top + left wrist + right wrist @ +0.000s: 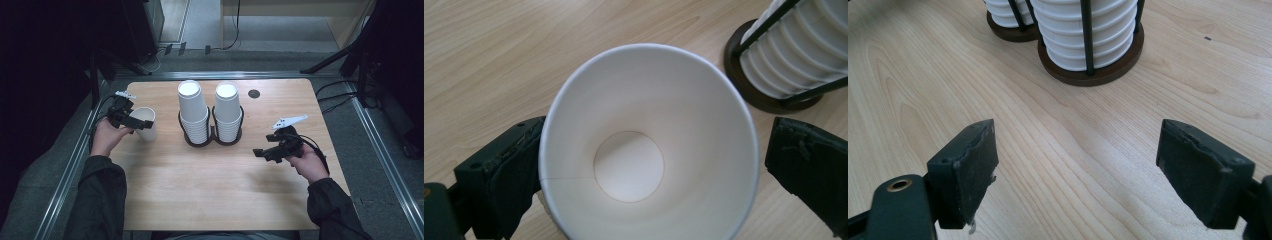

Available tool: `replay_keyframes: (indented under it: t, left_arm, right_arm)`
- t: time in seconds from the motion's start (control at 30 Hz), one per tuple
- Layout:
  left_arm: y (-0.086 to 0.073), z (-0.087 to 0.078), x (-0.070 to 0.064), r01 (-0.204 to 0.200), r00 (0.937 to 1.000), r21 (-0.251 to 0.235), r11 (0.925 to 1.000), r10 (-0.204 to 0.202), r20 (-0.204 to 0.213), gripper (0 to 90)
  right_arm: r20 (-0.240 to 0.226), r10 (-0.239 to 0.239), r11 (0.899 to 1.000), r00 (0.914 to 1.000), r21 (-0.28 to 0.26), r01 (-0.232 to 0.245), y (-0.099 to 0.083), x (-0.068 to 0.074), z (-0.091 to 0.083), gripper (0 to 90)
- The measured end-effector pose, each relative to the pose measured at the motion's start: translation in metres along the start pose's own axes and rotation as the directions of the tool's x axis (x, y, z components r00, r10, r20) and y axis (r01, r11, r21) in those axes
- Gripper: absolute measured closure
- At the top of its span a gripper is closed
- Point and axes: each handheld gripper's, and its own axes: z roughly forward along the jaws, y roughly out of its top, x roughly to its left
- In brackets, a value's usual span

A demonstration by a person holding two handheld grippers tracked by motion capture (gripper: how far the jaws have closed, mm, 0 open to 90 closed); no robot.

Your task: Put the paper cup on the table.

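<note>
At the frame's left, near the wooden counter's (200,190) edge, the left claw (134,120) straddles a smooth white paper cup (145,123), jaws spread. The right claw (267,151) gapes empty over bare wood, lower right.

Paper cup (649,150) sits mouth-up between the jaws, left one touching, right one just off it.
</note>
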Motion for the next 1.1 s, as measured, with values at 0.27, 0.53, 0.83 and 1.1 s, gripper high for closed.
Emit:
replay_keyframes:
  t: [0.27, 0.53, 0.83, 1.1]
  left_arm:
    - [0.009, -0.025, -0.007, -0.001, 0.9999, -0.045, 0.999, 0.001, -0.012, 0.0]
    - [0.014, -0.048, -0.022, 0.02, 0.9993, -0.092, 0.9955, -0.017, 0.032, 0.0]
    - [0.012, -0.051, -0.048, 0.026, 0.9981, -0.087, 0.9958, -0.021, 0.057, 5.7]
    - [0.004, -0.037, -0.08, -0.032, 0.9995, -0.09, 0.9954, 0.033, 0.001, 7.1]
  right_arm:
    - [0.0, 0.006, 1.0, 1.0, 0.003, -0.006, 0.0, -0.001, 0.0, 17.0]
    - [-0.001, 0.0, 1.0, 1.0, -0.001, 0.0, 0.002, -0.003, 0.0, 17.0]
    - [-0.003, -0.014, 1.0, 0.9999, 0.001, 0.014, 0.008, -0.003, 0.001, 17.0]
    - [-0.015, -0.029, 1.0, 0.9995, 0.005, 0.029, 0.015, 0.0, 0.005, 17.0]
